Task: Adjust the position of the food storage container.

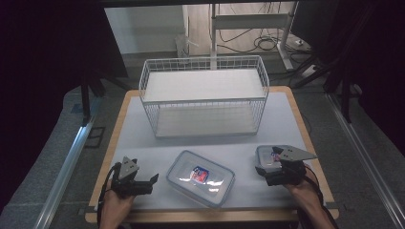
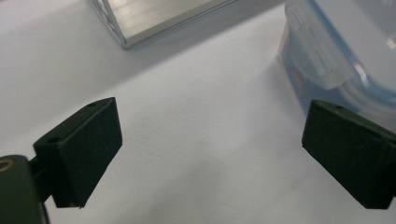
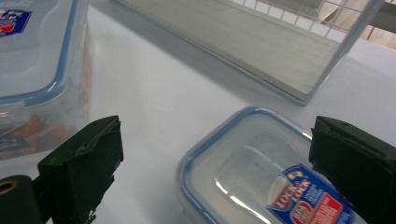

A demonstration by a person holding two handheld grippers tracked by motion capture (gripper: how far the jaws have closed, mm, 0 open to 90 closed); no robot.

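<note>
Small Lock&Lock container point(image 3: 261, 186) just beyond right gripper point(image 1: 272, 168), jaws wide, empty; left gripper point(image 1: 148, 183) wide, beside large container point(image 1: 200, 177).

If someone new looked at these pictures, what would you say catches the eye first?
Probably the white wire basket standing at the back of the table. Next, two clear, blue-rimmed boxes in front: the large box in the middle and the small box at the right. The left gripper sits open beside the large box, and the right gripper hovers open at the small one.
</note>
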